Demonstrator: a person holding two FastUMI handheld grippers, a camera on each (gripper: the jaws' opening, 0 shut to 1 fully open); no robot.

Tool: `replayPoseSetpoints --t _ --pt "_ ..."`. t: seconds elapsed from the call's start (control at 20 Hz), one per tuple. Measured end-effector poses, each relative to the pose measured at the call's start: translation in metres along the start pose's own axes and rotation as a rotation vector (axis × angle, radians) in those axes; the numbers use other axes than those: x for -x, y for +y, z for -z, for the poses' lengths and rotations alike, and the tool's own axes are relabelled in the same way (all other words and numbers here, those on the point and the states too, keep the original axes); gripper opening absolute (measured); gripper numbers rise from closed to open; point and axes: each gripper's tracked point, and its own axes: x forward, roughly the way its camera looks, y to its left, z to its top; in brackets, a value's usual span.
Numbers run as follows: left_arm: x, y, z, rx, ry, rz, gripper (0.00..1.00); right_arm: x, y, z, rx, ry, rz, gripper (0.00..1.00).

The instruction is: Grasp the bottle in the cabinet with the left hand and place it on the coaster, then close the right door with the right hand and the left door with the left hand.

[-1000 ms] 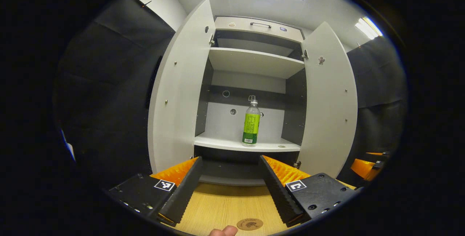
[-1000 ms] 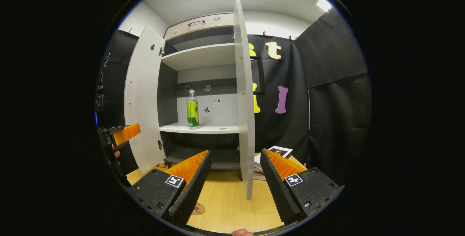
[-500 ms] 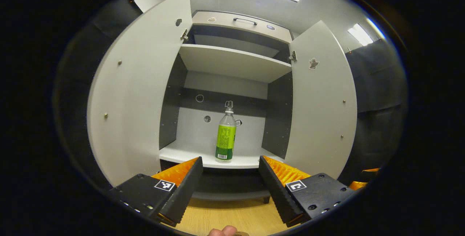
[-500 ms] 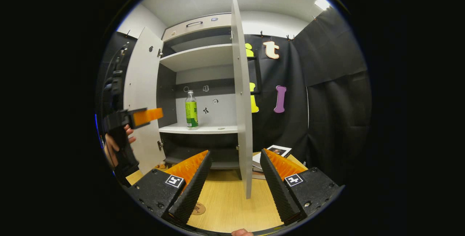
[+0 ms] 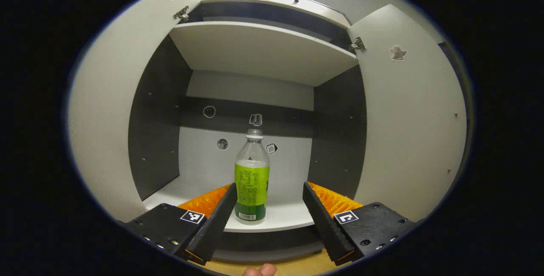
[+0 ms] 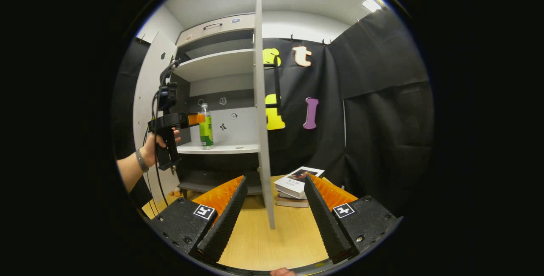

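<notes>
A clear bottle with a green label stands upright on the cabinet's lower shelf. My left gripper is open at the shelf's front, and the bottle stands just ahead of its tips, nearer the left finger. In the right gripper view, the left gripper, held by a hand, reaches the bottle at label height. Both doors stand open: the left door and the right door. My right gripper is open with nothing in it, low over the table, facing the right door's edge.
An upper shelf hangs above the bottle. A stack of books lies on the wooden table right of the door's edge. Black cloth walls close the booth on the right.
My left gripper has moved up and forward into the cabinet opening, so the bottle is now much closer, at its fingertips. The right gripper has shifted slightly; the door's edge now sits further left.
</notes>
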Motion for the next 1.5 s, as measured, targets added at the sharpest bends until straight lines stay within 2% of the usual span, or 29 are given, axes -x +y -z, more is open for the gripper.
replayPoseSetpoints --t 0.3,0.65,0.75,0.85,0.9,1.1,1.35,1.5 --pt "-0.052 0.027 0.006 -0.013 -0.005 -0.053 0.94 -0.001 -0.023 0.004 -0.005 0.02 0.082 0.83" --pt "-0.081 0.031 0.016 -0.007 0.048 -0.005 0.95 -0.004 -0.035 0.004 0.012 0.022 0.117 0.83" --pt "-0.084 0.034 0.016 -0.007 0.041 -0.02 0.94 -0.006 -0.035 0.003 0.011 0.019 0.12 0.83" --pt "-0.087 0.036 0.013 0.0 0.035 -0.027 0.86 -0.006 -0.033 0.002 0.011 0.014 0.115 0.83" --pt "-0.087 0.036 0.012 0.005 0.036 -0.027 0.8 -0.006 -0.033 0.002 0.013 0.014 0.114 0.83" --pt "-0.081 0.042 0.01 0.015 0.047 -0.033 0.7 -0.003 -0.034 -0.001 0.014 0.02 0.111 0.83" --pt "-0.045 0.046 -0.005 -0.006 0.039 -0.028 0.7 0.003 -0.028 -0.012 0.043 -0.021 0.076 0.83" --pt "-0.012 0.042 -0.02 -0.059 0.009 -0.024 0.7 0.005 -0.015 -0.016 0.034 -0.034 0.019 0.83"
